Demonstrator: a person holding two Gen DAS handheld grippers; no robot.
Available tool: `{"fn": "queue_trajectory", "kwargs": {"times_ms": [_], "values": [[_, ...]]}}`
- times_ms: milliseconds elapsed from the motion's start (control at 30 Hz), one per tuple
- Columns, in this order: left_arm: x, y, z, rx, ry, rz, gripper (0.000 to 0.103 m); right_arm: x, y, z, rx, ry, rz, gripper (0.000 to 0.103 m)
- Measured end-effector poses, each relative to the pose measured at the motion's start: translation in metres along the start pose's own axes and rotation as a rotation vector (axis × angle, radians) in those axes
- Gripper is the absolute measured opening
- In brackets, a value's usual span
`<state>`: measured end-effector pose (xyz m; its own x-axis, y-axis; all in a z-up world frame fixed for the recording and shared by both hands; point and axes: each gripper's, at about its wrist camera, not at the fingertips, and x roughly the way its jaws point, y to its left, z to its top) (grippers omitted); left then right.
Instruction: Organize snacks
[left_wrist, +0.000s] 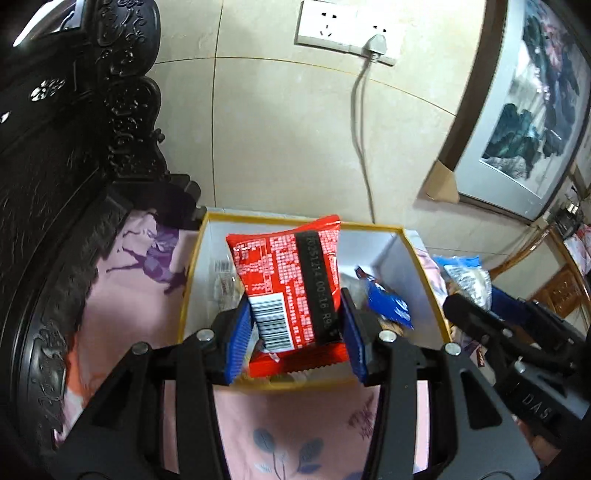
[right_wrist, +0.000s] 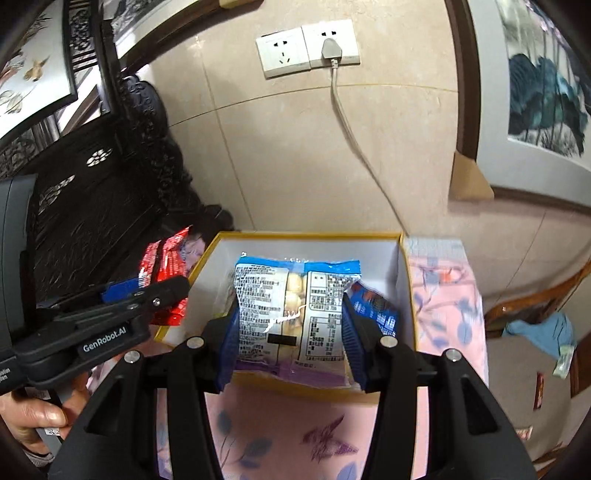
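Bedding (left_wrist: 122, 295) in pink with purple leaf print is being shown across the lower half of both frames, with a yellow-rimmed white box (left_wrist: 421, 266) resting on it at centre. Dark carved furniture (left_wrist: 74, 166) is being shown along the left edge, and a framed painting (left_wrist: 524, 110) at the upper right. A double wall socket (right_wrist: 308, 46) with a grey plug and cord is being seen at the top centre.

In the left wrist view, a red snack packet (left_wrist: 291, 291) is being gripped between the blue pads of the left gripper (left_wrist: 291, 343), above the box. A blue packet (left_wrist: 388, 299) is being seen lying inside the box at right. In the right wrist view, a blue-topped snack bag (right_wrist: 291, 314) is being clamped by the right gripper (right_wrist: 290, 347) over the same box.

The box floor is being largely hidden by the held packets, so other contents cannot be made out. Only in the right wrist view is a hand (right_wrist: 35, 421) being seen, at the lower left, cut off by the frame.
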<state>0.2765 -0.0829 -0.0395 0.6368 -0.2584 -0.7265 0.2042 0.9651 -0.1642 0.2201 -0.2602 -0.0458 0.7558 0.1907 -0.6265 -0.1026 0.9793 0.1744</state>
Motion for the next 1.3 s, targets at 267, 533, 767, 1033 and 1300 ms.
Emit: {"fn": "queue_trajectory", "kwargs": {"times_ms": [267,533,767,1033,1300], "values": [[0.048,0.006,0.004,-0.017,0.066,0.048,0.045,0.05,-0.009,0.008,-0.001,0.077,-0.021,0.05],[0.054,0.006,0.001,0.005,0.062,0.199,0.101,0.057,-0.018,0.003,0.084,0.092,-0.025,0.088],[0.043,0.003,0.002,0.037,0.058,0.195,0.101,0.038,-0.024,-0.003,0.153,0.078,-0.048,0.097],[0.026,0.004,-0.004,0.013,0.047,0.188,0.101,0.023,-0.023,-0.013,0.143,0.108,-0.051,0.102],[0.008,0.011,-0.006,-0.004,0.023,0.201,0.101,0.016,-0.016,-0.02,0.078,0.147,-0.096,0.102]]}}
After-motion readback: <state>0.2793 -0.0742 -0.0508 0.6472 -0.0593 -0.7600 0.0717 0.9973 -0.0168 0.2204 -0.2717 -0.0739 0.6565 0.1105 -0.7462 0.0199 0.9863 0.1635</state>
